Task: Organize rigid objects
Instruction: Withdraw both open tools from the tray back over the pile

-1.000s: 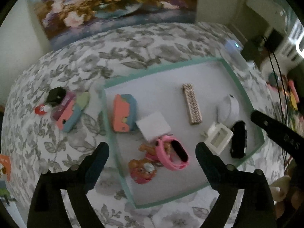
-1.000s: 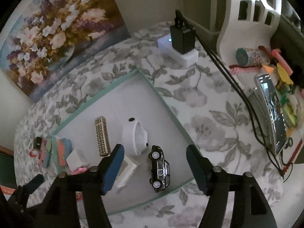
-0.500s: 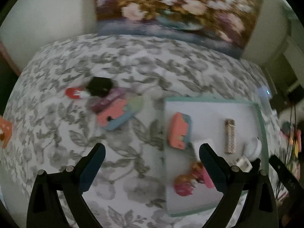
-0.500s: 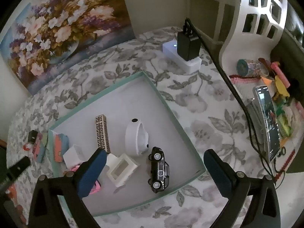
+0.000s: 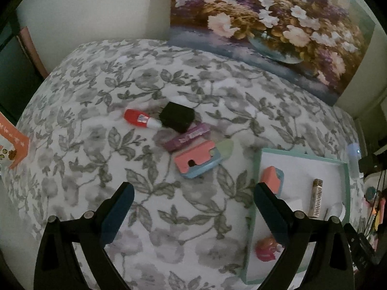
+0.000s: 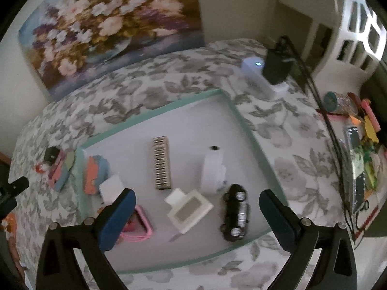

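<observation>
Now both sets of jaws stand wide open, nothing between them. Left gripper (image 5: 193, 207) hangs over the floral cloth near the pink-blue block (image 5: 197, 162). Right gripper (image 6: 197, 213) is above the tray (image 6: 251, 130), toy car (image 6: 235, 212) inside.

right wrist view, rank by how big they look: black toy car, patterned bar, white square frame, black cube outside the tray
1. white square frame, largest
2. black toy car and patterned bar look about alike; the car lies nearer the camera, so no ranking
3. black cube, smallest, though it lies farthest out on the floral cloth
</observation>
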Motion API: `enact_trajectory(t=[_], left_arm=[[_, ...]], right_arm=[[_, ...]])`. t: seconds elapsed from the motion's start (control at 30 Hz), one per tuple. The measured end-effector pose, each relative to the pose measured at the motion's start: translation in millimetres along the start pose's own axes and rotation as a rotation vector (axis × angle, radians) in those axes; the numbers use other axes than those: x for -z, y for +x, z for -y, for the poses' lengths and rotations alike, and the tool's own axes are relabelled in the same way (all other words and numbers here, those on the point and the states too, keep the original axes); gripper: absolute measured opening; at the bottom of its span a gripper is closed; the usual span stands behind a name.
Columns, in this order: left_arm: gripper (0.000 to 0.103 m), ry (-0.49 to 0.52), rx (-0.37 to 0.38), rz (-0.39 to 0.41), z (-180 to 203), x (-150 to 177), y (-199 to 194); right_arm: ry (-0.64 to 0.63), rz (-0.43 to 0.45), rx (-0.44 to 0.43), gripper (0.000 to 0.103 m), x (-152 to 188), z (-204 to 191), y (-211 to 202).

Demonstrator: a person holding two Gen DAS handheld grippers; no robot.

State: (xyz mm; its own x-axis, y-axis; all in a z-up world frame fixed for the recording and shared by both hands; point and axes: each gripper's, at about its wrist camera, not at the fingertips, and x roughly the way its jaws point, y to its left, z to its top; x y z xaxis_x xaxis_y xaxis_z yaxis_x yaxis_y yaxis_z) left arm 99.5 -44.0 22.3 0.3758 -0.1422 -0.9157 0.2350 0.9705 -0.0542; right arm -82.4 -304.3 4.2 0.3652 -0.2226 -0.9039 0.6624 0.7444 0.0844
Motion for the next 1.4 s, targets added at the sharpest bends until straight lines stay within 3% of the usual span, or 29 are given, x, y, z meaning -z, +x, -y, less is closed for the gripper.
enact_trajectory(t=[1.03,1.4], left_arm=[[0.099,-0.178,-0.063,-0.034,-122.6,-25.9,20.6],[0.099,-0.224,-0.096,-0.066,-154.2,-50.1,55.0]], right_arm=[[-0.25,-0.019,-0.231,0.103,10.9,-191.7,23.1],[-0.296,-0.069,-0.301,0.103,0.9,-239.3,65.4]])
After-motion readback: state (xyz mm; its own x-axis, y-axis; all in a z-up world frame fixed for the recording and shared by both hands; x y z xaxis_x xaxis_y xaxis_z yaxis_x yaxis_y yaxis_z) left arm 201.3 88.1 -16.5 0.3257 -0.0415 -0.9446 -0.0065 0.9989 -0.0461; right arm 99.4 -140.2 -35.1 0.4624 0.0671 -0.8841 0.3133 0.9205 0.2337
